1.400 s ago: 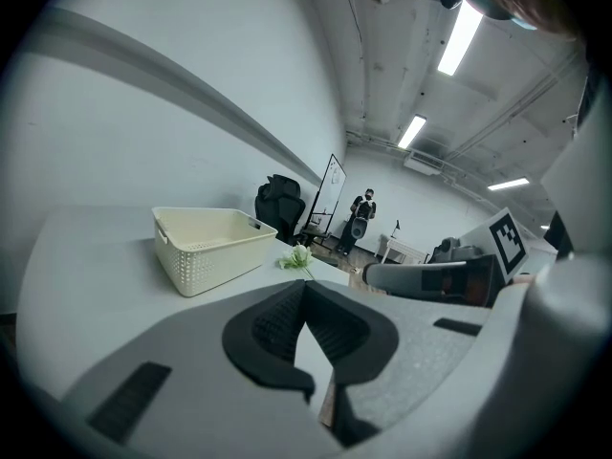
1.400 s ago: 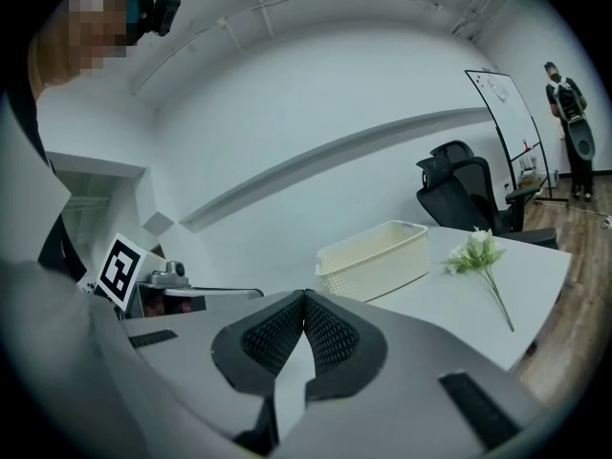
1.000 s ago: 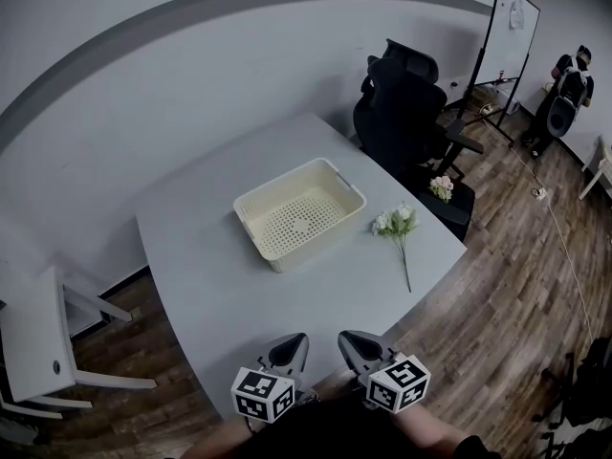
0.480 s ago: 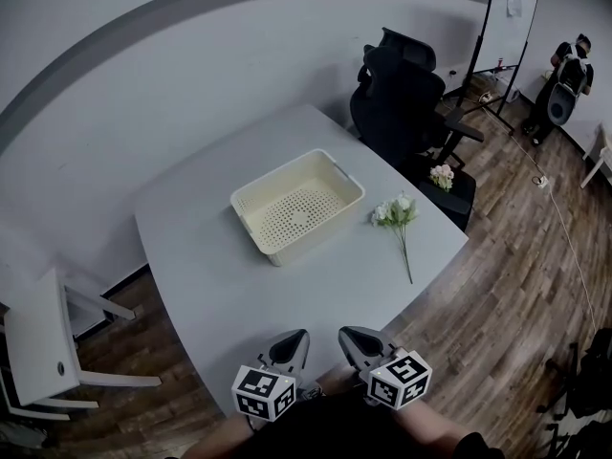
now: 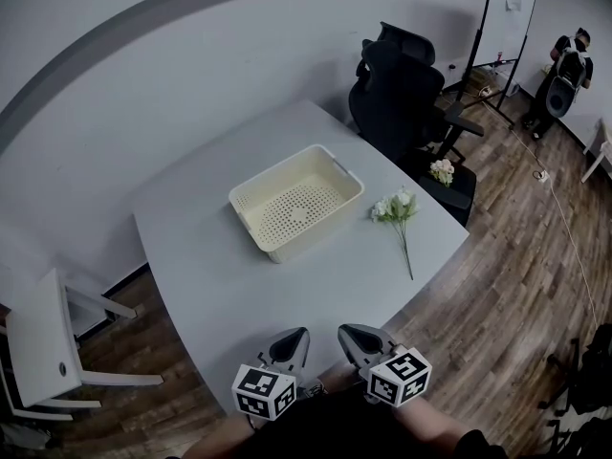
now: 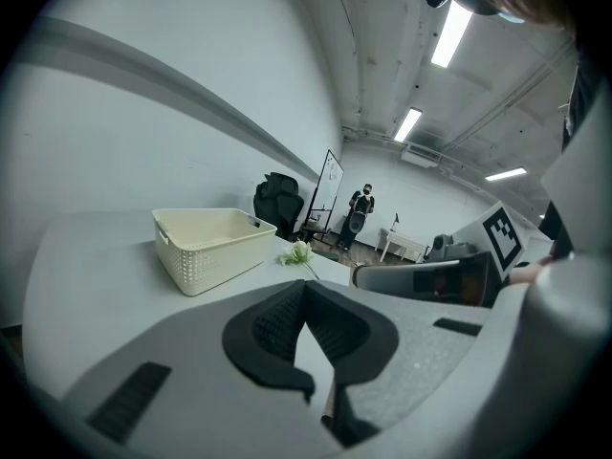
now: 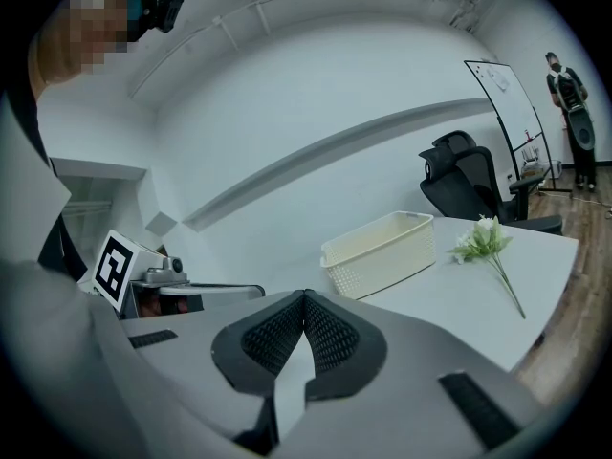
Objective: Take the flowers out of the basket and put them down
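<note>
A cream perforated basket [image 5: 283, 202] stands empty in the middle of the grey table [image 5: 220, 275]. A sprig of white flowers [image 5: 395, 212] with a long green stem lies flat on the table to the basket's right, apart from it. The same basket [image 6: 212, 245] [image 7: 380, 252] and flowers [image 6: 299, 254] [image 7: 489, 246] show in both gripper views, well ahead of the jaws. My left gripper [image 5: 292, 344] and right gripper [image 5: 350, 338] hang side by side at the near table edge, both shut with nothing between their pads.
A black office chair [image 5: 406, 103] stands at the table's far right, with a second small bunch of flowers [image 5: 441, 171] on its seat. A white chair [image 5: 48, 342] is at the left. A whiteboard [image 5: 505, 17] and a person [image 5: 564, 75] stand far right on the wooden floor.
The view has shifted slightly, so basket and flowers sit a little higher in frame. Both grippers hold the same place and stay shut.
</note>
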Action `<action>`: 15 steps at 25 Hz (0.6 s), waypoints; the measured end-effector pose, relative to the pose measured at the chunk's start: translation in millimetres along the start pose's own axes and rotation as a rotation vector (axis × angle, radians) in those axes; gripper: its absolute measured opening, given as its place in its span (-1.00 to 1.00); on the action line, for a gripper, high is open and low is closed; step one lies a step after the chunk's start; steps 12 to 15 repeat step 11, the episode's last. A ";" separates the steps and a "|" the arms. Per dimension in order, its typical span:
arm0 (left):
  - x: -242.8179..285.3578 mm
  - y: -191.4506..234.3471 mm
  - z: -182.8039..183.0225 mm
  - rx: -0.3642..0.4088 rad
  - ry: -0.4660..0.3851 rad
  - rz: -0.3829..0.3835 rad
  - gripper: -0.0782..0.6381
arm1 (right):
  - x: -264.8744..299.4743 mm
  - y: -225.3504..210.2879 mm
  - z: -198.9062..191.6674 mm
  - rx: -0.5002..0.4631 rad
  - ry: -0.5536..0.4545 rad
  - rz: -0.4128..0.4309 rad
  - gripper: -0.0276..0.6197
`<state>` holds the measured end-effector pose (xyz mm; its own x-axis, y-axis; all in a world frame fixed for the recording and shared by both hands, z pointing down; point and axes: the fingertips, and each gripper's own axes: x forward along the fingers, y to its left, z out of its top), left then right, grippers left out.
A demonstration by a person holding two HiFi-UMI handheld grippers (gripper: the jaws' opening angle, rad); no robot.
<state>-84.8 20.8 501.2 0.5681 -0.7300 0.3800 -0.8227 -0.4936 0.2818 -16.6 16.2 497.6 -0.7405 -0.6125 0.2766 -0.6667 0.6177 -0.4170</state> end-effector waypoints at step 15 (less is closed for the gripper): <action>0.7 -1.6 -1.4 0.003 -0.001 0.000 -0.76 | -0.5 -1.7 -1.5 -0.001 0.004 -0.001 -0.85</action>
